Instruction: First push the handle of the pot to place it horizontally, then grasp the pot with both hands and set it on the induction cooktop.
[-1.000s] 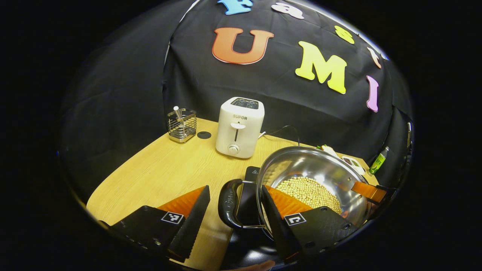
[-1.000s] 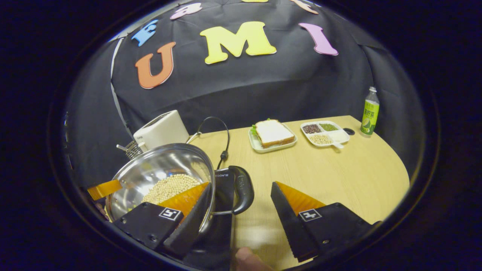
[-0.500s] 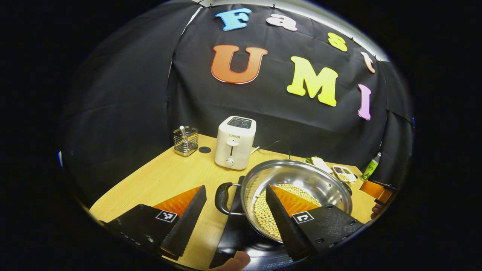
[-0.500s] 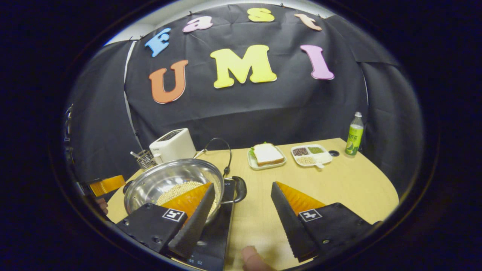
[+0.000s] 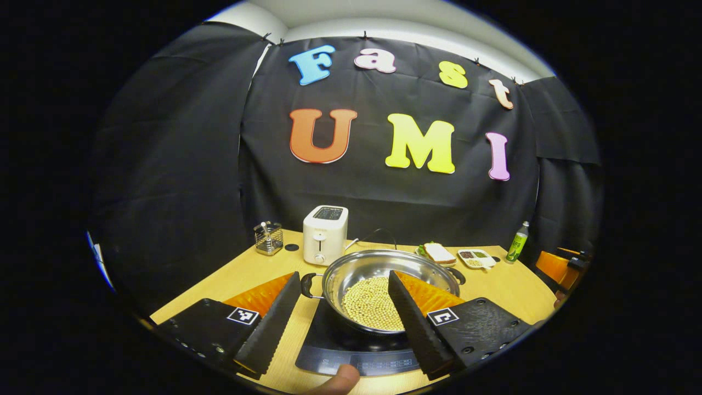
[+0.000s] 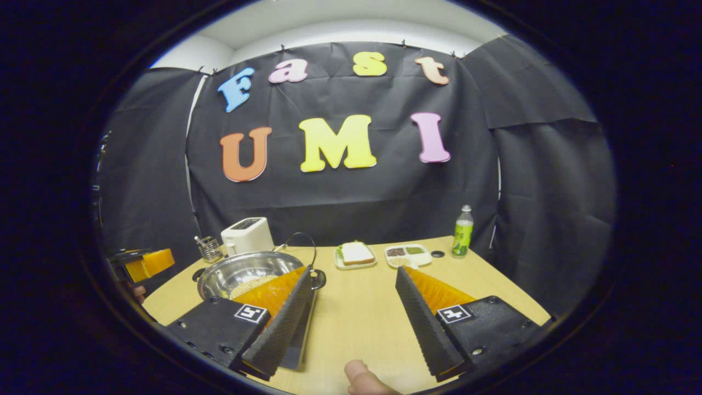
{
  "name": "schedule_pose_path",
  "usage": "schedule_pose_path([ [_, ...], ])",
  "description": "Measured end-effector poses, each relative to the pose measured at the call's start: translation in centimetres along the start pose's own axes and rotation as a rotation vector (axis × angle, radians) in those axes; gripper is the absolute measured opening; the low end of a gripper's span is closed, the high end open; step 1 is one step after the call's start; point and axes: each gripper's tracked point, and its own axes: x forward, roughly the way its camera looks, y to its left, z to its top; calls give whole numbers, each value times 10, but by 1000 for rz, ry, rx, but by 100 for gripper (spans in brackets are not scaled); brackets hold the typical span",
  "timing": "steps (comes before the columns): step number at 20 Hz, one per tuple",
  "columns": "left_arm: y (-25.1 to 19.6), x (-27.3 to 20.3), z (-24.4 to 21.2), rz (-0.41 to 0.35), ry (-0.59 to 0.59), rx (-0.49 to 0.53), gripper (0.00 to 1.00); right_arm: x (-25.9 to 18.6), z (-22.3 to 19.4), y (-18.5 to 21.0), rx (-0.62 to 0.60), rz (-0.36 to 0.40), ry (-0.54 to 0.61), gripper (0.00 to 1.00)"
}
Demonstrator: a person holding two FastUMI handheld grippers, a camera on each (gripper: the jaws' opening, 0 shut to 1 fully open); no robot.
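We see a table (image 5: 241, 271), and on it a cooktop (image 5: 334, 351) bearing the pot (image 5: 384, 269) of beans, its handles (image 5: 307, 285) pointing sideways, level. Our left gripper (image 5: 343, 323) and right gripper (image 6: 351, 315) gape wide, holding nothing.

The pot (image 5: 378, 274) is shiny polished metal, on a glossy dark cooktop (image 5: 340, 351). Behind the pot, the toaster (image 5: 324, 235) looks smooth plastic; the table (image 6: 362, 323) is matt wood-grain.
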Motion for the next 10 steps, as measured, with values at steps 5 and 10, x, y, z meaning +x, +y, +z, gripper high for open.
schedule_pose_path([
  [5, -29, -54, 41, -38, -77, 42, 95, -58, 44, -25, -10, -25, -84, 96],
  [10, -47, -107, 83, -37, -171, 37, 95, -110, 85, -41, -13, -23, -191, 96],
])
